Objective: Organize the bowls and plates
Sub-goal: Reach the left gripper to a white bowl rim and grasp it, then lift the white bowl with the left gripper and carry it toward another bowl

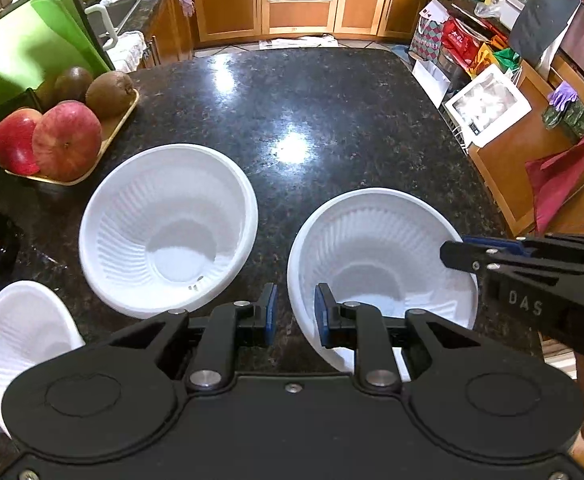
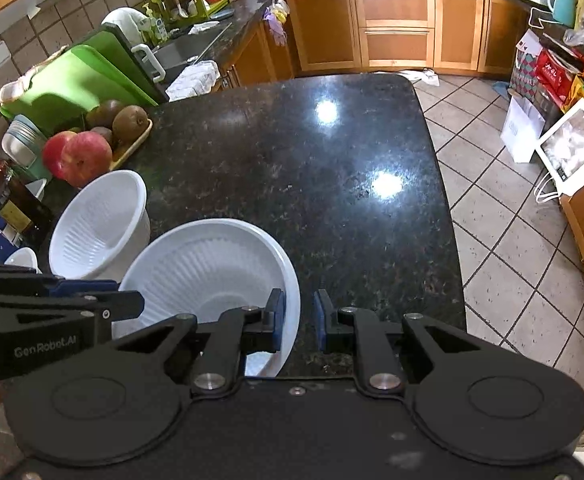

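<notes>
My two claws, left [image 1: 296,312] and right [image 2: 298,316], hang a bit open, empty, over the near counter edge; this bowl [image 1: 372,260] looks light and bendy, so I grab its rim.

3 white ribbed bowls [image 1: 167,228] upright, apart, on dark granite counter [image 1: 312,112].

"DAS" stands in raised letters on the right gripper [image 1: 458,254]; "GenRobot.AI" runs along the left gripper [image 2: 131,300]; a dark bag [image 1: 548,12] carries "Coffee" in script.
</notes>
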